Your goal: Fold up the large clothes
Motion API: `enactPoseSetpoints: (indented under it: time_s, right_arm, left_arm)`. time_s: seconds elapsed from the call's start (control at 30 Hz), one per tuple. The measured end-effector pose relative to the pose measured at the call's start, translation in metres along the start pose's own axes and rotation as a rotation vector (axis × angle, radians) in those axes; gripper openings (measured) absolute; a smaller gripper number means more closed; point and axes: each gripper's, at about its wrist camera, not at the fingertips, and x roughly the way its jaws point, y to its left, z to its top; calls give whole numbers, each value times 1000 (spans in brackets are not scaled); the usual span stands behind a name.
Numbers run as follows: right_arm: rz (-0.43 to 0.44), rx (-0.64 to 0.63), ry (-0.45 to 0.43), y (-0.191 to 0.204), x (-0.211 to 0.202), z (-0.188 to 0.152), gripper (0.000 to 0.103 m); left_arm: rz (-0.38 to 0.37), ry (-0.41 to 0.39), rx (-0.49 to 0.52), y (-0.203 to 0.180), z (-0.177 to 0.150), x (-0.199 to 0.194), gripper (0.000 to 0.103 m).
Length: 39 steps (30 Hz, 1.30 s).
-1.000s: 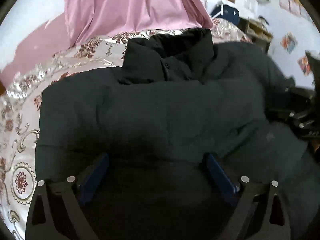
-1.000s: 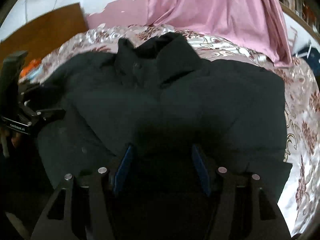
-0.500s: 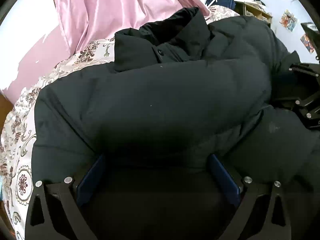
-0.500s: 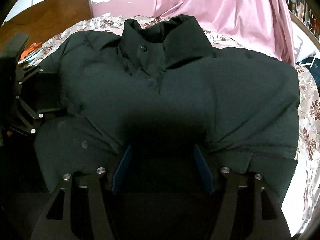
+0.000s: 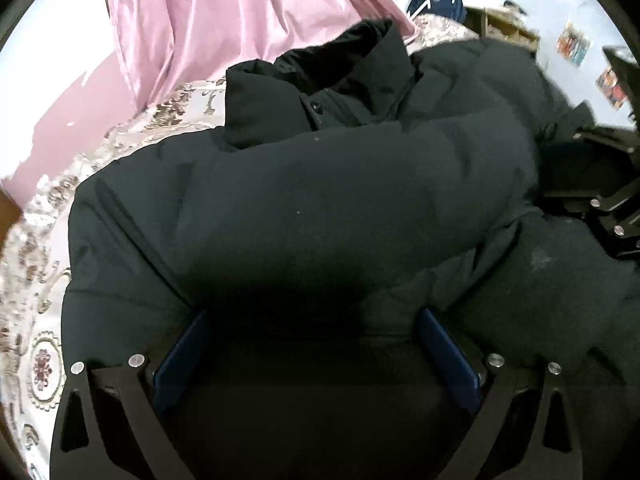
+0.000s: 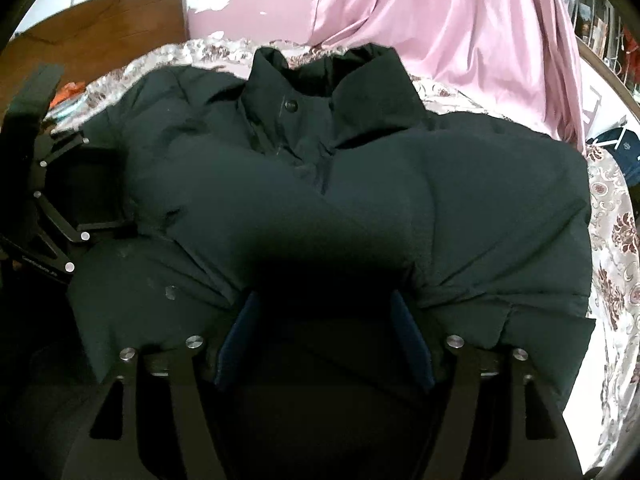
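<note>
**Room and background, both wrist views**

I see a bed spread with a cream floral bedcover [image 5: 48, 248]. Pink satin curtain [image 6: 460, 28] hangs behind it, against a wall painted pink below and white above [image 5: 52, 60]. Wooden headboard [image 6: 92, 40] at far left. Shelf unit [image 5: 504, 30] and posters [image 5: 576, 44] on the far white wall. Bright, even light.
</note>
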Motion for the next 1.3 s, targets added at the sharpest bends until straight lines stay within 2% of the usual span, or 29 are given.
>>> enactPoseSetpoints:
  time_s: [0.07,0.1,0.2,0.27,0.3,0.4,0.47,0.53,0.6,0.7,0.77,0.87,0.93,0.97,1.0,1.03,1.07,1.1,1.17,1.2,1.3]
  right_arm:
    - [50,58,-34,-13,-11,3,64]
    - [54,87,-61,-20,-20,5,64]
    - [-21,92,-151,-35,-49,26,64]
    - [-64,68,-180,-40,-56,45,64]
    - [-82,61,-186,-42,-56,60,64]
    - [-78,55,-158,-45,-43,98,64]
    - [-47,52,-78,-49,-18,130,64]
    - [-15,70,-44,-51,1,154,64]
    - [23,83,-17,-50,22,177,64]
    - [35,45,43,-42,50,194,64]
    - [47,18,91,-33,67,197,64]
    - [65,-13,125,-23,80,197,64]
    - [23,-30,126,-20,87,196,54]
    - [4,-21,121,-22,89,197,38]
    - [-6,10,108,-25,90,195,28]
    - [1,40,90,-29,89,194,26]
    - [3,60,77,-33,88,194,20]
    - [0,72,65,-36,86,193,15]
    - [4,98,35,-42,83,189,12]
    - [4,111,22,-44,81,186,11]
    - [12,152,-14,-50,74,176,10]
  left_arm:
    - [-89,-15,-38,10,2,-9,103]
    - [-159,-37,-73,20,6,-17,102]
    - [-237,-110,-160,45,23,-34,103]
    - [-199,-149,-181,56,42,-37,103]
    - [-144,-180,-175,62,59,-36,103]
    - [-70,-212,-153,73,95,-22,103]
    - [-31,-165,-113,75,118,-1,103]
    - [0,-101,-30,70,140,24,102]
    - [33,-73,32,64,150,37,102]
    - [52,-39,103,52,162,53,102]
    - [48,-41,115,50,167,58,102]
    - [-1,-79,68,58,172,58,102]
    - [-37,-103,12,66,174,58,101]
    - [-46,-103,-8,69,174,60,94]
    - [-61,-94,-24,71,175,63,80]
    - [-77,-77,-32,72,175,68,71]
    - [-102,-55,-43,73,175,71,53]
    - [-139,-34,-58,73,174,74,40]
    - [-151,-18,-66,72,174,75,31]
    - [-145,-11,-73,72,174,76,22]
    - [-148,-13,-161,84,169,70,15]
